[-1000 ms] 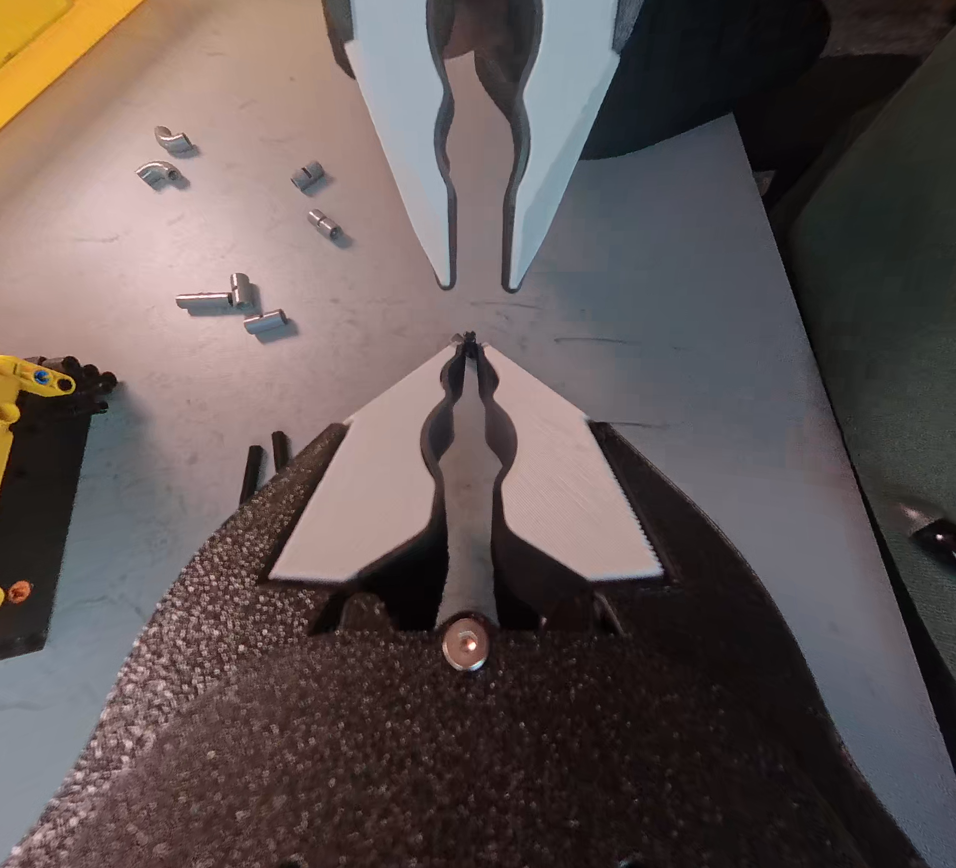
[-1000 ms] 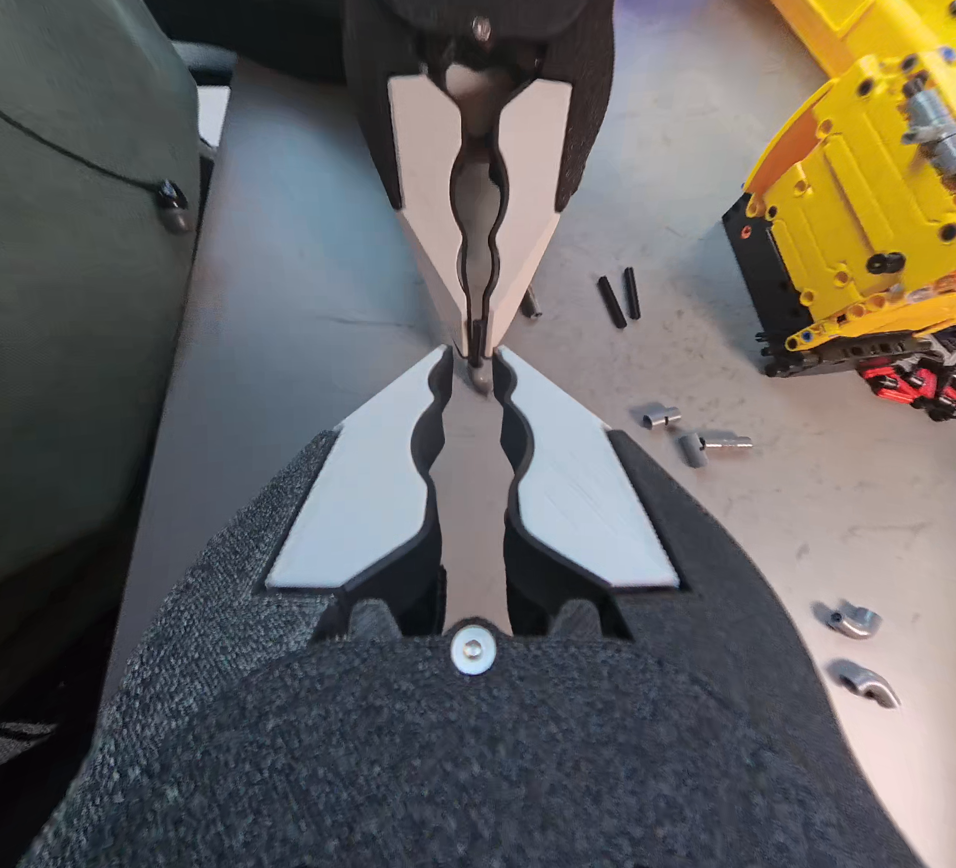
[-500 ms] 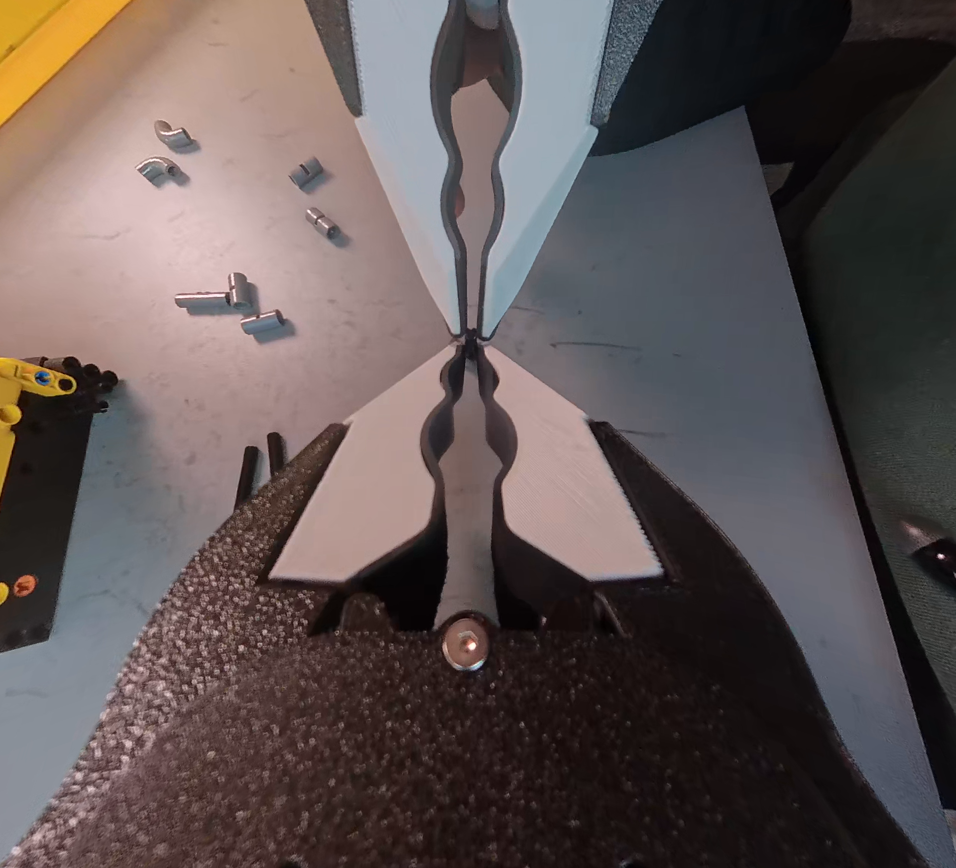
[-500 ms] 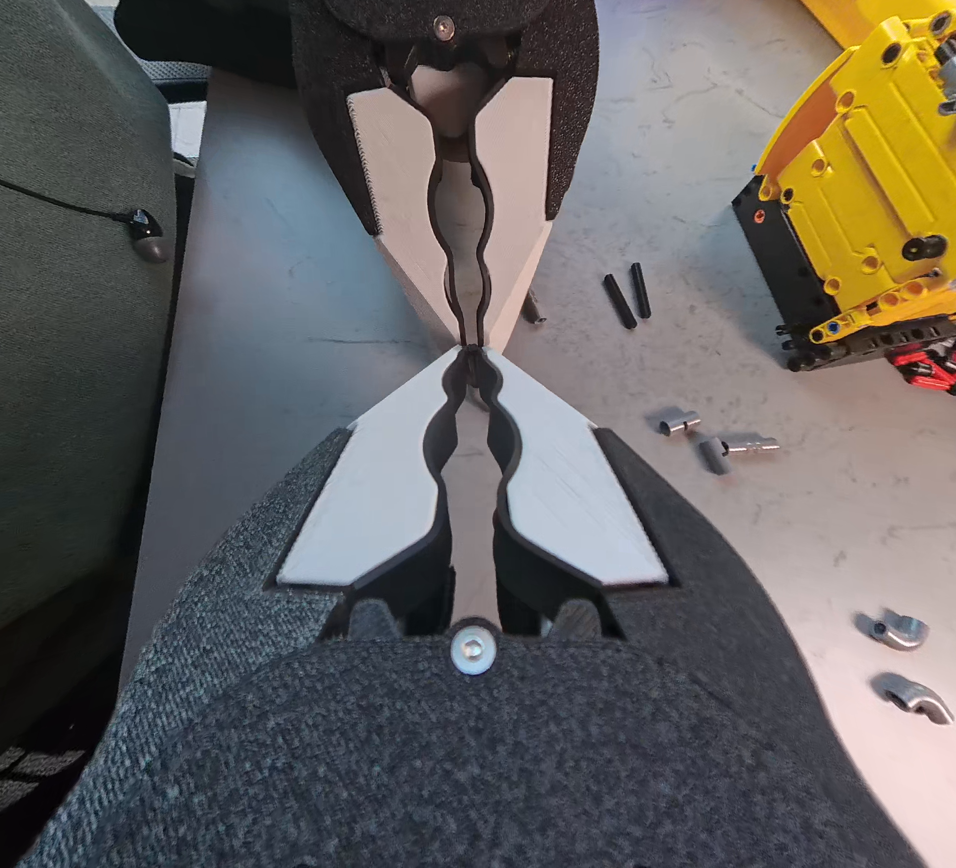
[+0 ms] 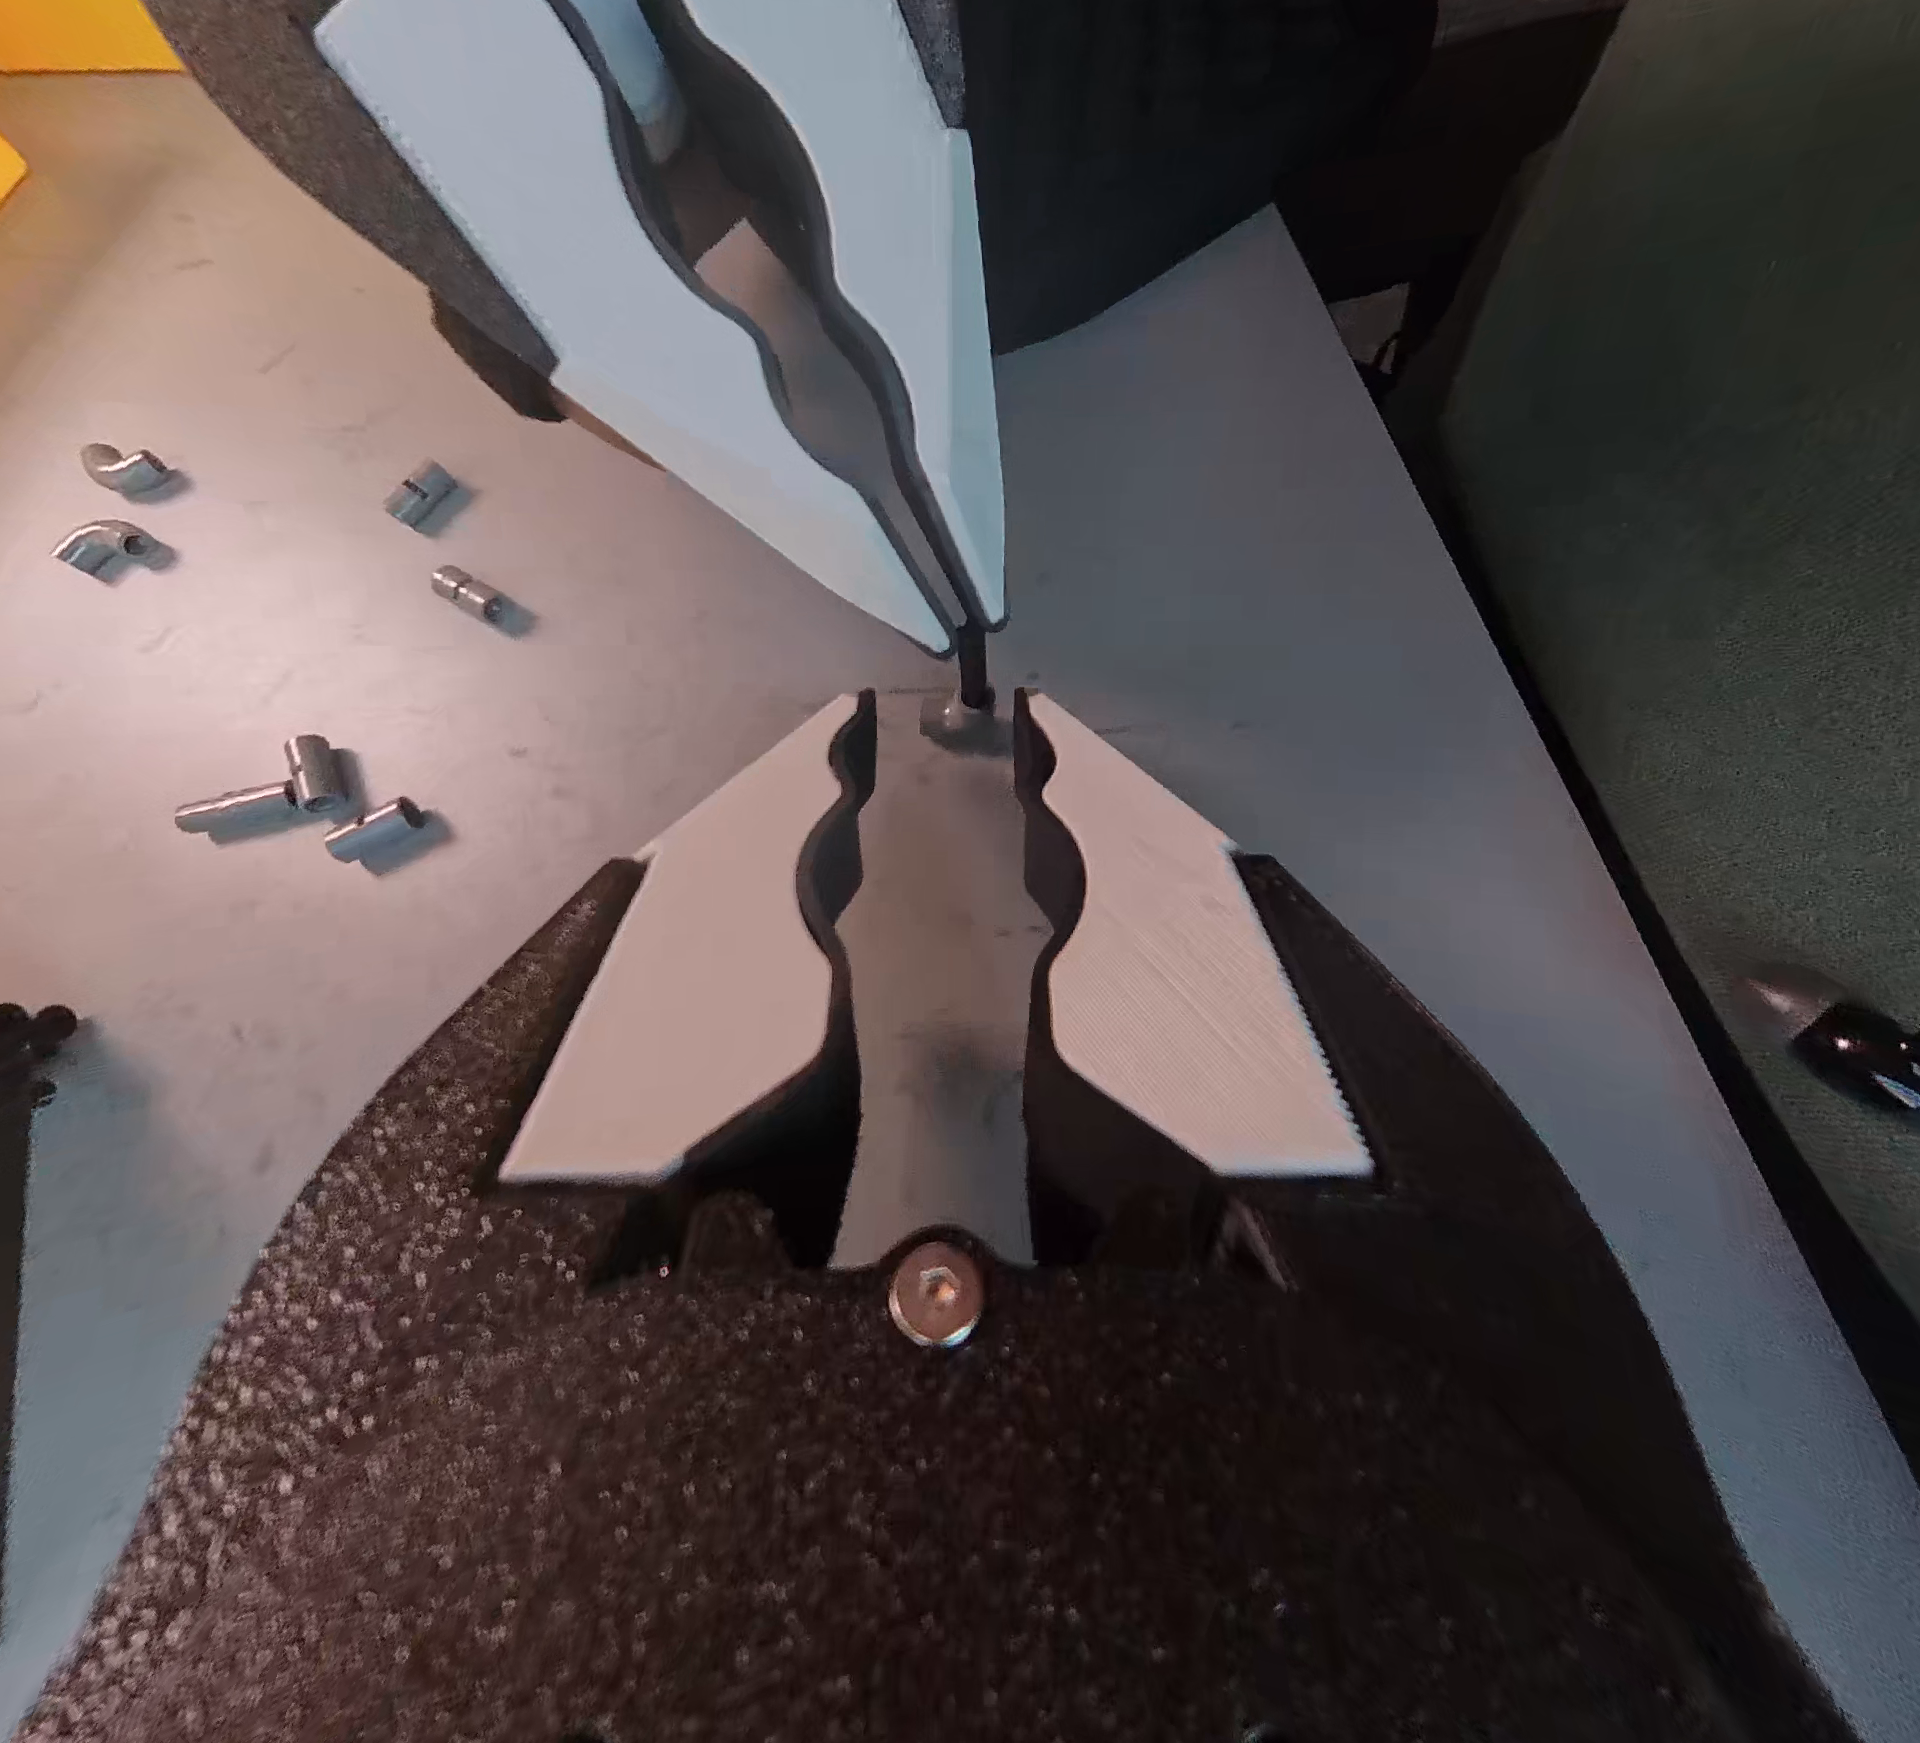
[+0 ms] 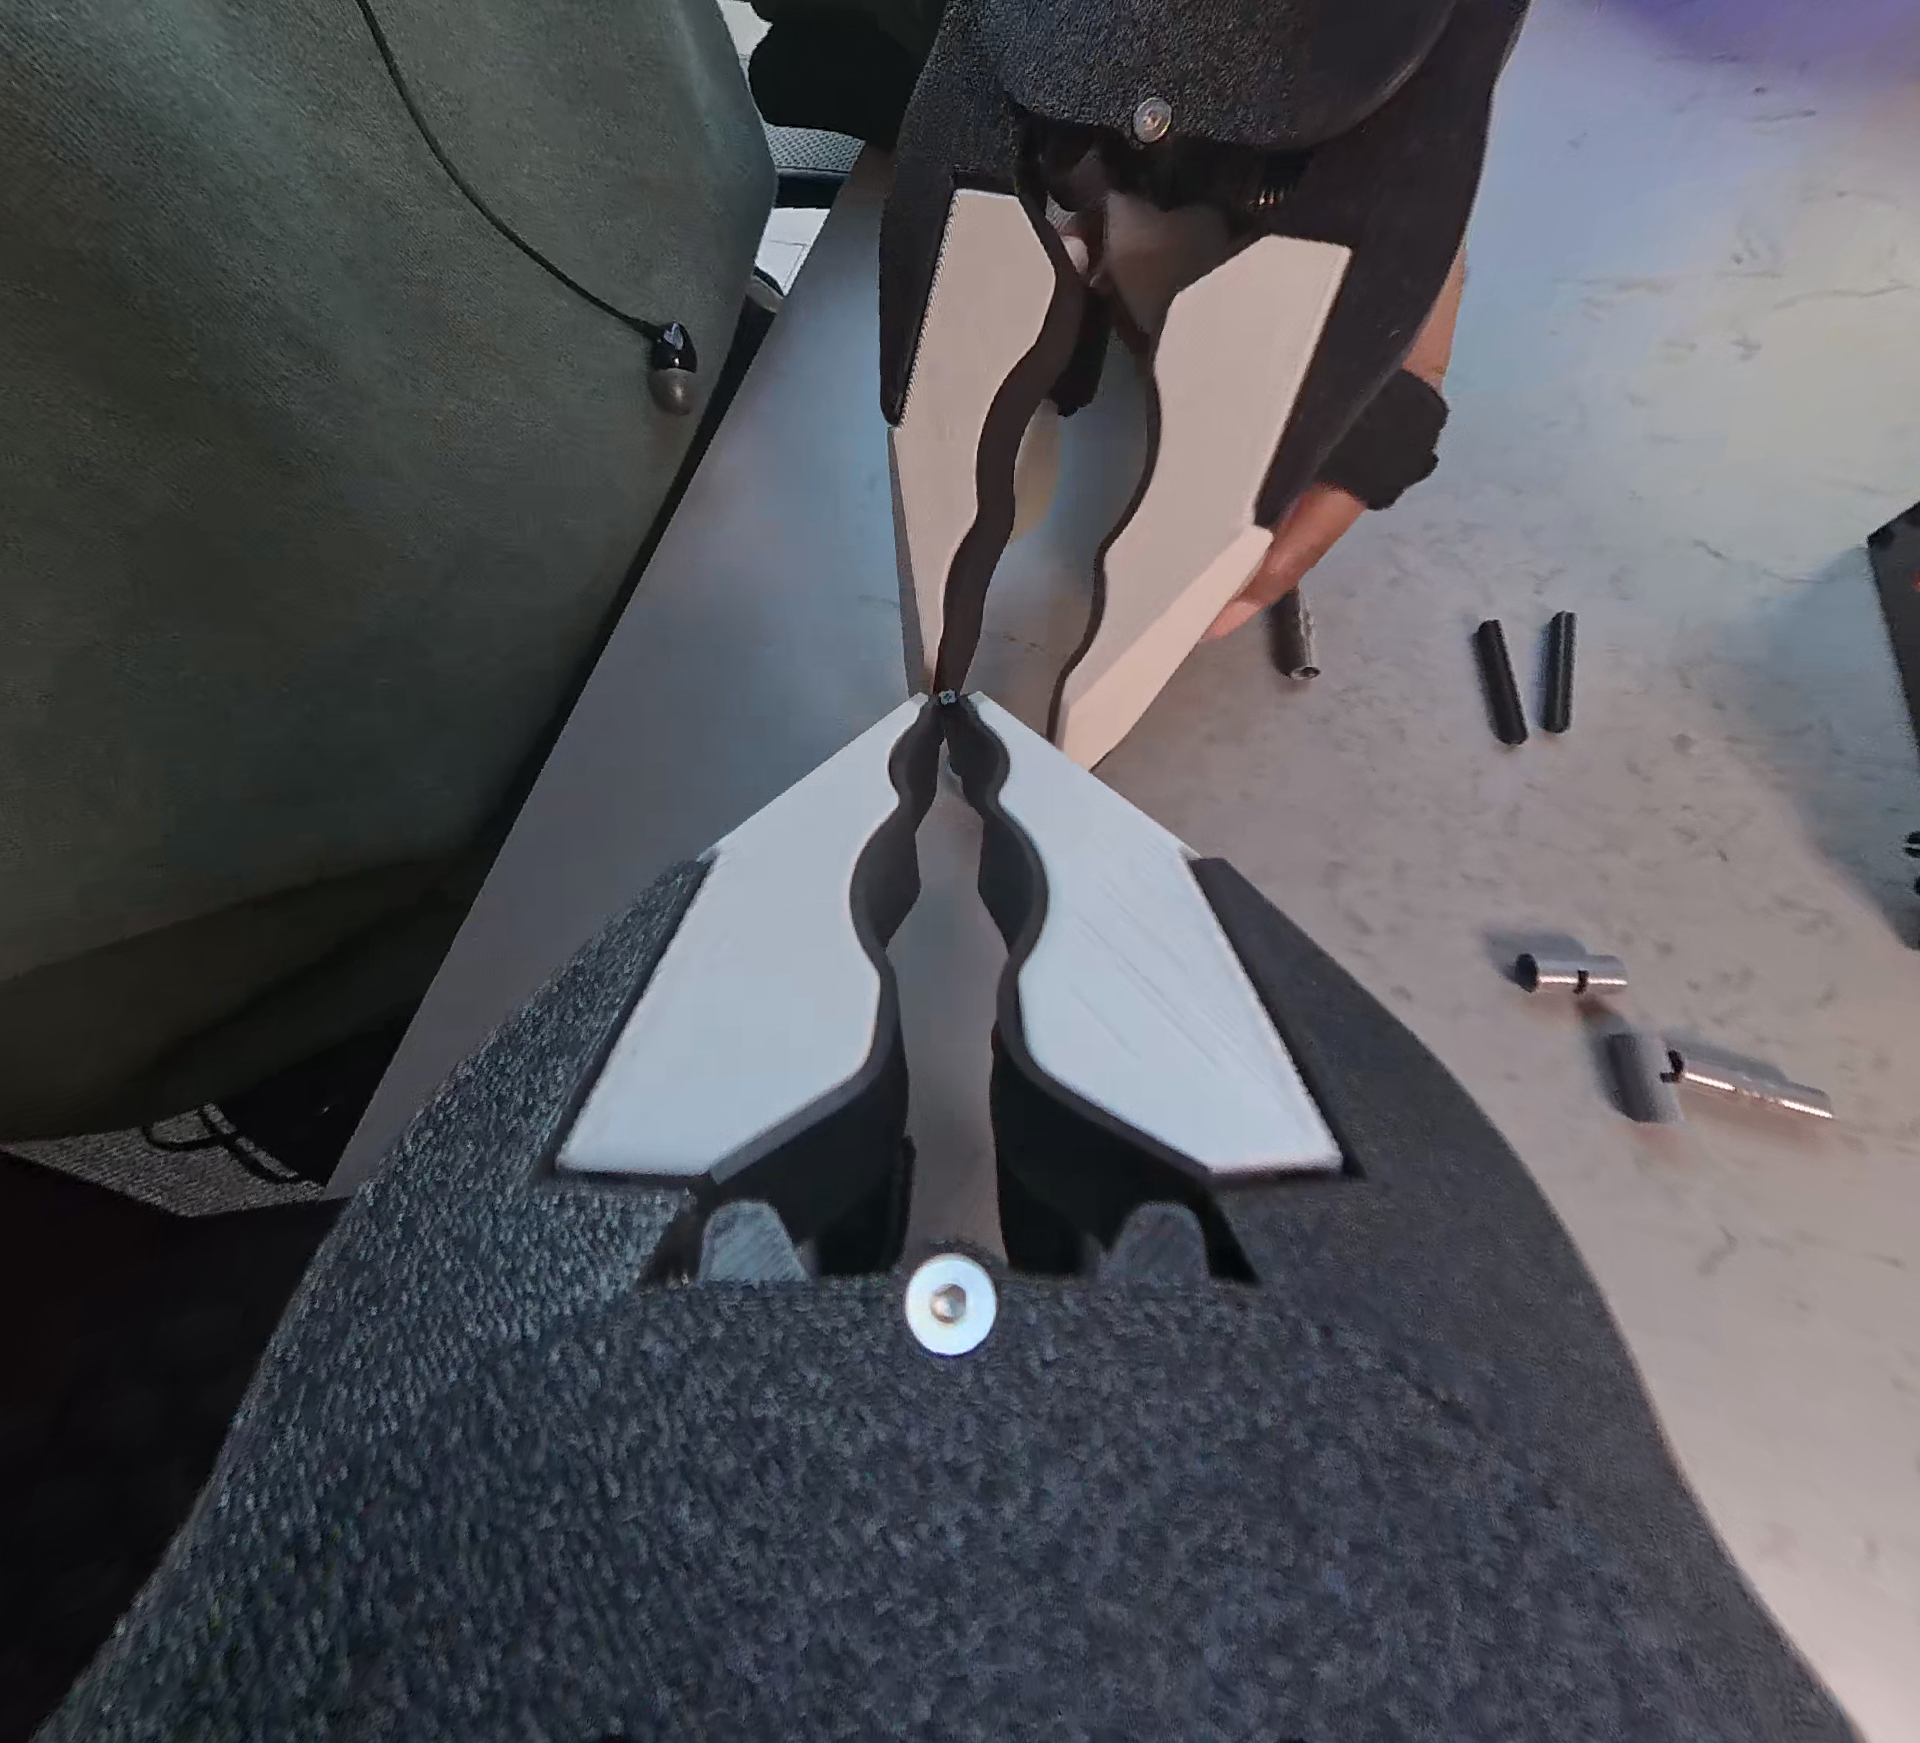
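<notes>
Left gripper [image 5: 945,706]: your jaws stood apart, with nothing held between them.
Right gripper [image 6: 948,701]: your jaws were pinched together on a thin black pin [image 5: 972,667] at the very tips.
Pin: it stood upright, its lower end set in a small grey connector [image 5: 954,723] on the grey table [image 5: 1195,550], between your left fingertips.
Loose parts: grey connectors [image 5: 301,794] lay well off to one side; two black pins [image 6: 1525,677] lay beside your left gripper.
</notes>
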### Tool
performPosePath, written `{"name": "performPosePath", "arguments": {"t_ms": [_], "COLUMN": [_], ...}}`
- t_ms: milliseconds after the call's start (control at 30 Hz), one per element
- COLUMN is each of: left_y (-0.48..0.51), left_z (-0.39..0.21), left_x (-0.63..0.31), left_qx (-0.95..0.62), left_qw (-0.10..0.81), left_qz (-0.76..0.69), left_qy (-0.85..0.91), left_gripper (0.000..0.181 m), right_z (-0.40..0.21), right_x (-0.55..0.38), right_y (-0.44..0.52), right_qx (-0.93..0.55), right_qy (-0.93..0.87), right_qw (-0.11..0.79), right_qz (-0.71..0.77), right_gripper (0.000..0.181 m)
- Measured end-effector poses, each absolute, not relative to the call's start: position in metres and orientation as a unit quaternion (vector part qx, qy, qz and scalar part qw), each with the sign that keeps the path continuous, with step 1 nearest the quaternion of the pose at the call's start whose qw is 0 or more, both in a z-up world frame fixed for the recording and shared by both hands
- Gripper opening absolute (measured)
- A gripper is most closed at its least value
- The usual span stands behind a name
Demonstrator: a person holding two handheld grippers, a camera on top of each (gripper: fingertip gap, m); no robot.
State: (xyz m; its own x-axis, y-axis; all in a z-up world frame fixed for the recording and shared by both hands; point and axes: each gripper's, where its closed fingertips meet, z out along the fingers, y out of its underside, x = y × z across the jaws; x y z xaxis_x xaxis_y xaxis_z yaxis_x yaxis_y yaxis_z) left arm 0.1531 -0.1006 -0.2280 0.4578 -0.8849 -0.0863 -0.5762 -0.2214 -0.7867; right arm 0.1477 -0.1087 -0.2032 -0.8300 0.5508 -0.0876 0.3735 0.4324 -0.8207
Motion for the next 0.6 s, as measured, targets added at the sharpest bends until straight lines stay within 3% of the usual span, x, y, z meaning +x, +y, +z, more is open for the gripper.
{"name": "performPosePath", "arguments": {"t_ms": [167,367,467,600], "left_y": [-0.102,-0.100,-0.099,-0.097], "left_z": [-0.237,-0.237,-0.237,-0.237], "left_x": [0.160,0.161,0.162,0.165], "left_qx": [-0.753,-0.763,-0.767,-0.774], "left_qw": [0.376,0.375,0.376,0.372], "left_qz": [-0.182,-0.185,-0.178,-0.171], "left_qy": [0.508,0.493,0.489,0.483], "left_gripper": [0.011,0.009,0.007,0.007], "right_z": [-0.203,-0.203,-0.204,-0.205], "right_x": [0.151,0.153,0.156,0.160], "right_y": [-0.107,-0.102,-0.104,-0.104], "right_qx": [-0.282,-0.310,-0.327,-0.331], "right_qy": [-0.837,-0.842,-0.850,-0.872], "right_qw": [0.096,0.121,0.127,0.127], "right_qz": [0.460,0.425,0.394,0.337], "right_gripper": [0.003,0.004,0.013,0.005]}}
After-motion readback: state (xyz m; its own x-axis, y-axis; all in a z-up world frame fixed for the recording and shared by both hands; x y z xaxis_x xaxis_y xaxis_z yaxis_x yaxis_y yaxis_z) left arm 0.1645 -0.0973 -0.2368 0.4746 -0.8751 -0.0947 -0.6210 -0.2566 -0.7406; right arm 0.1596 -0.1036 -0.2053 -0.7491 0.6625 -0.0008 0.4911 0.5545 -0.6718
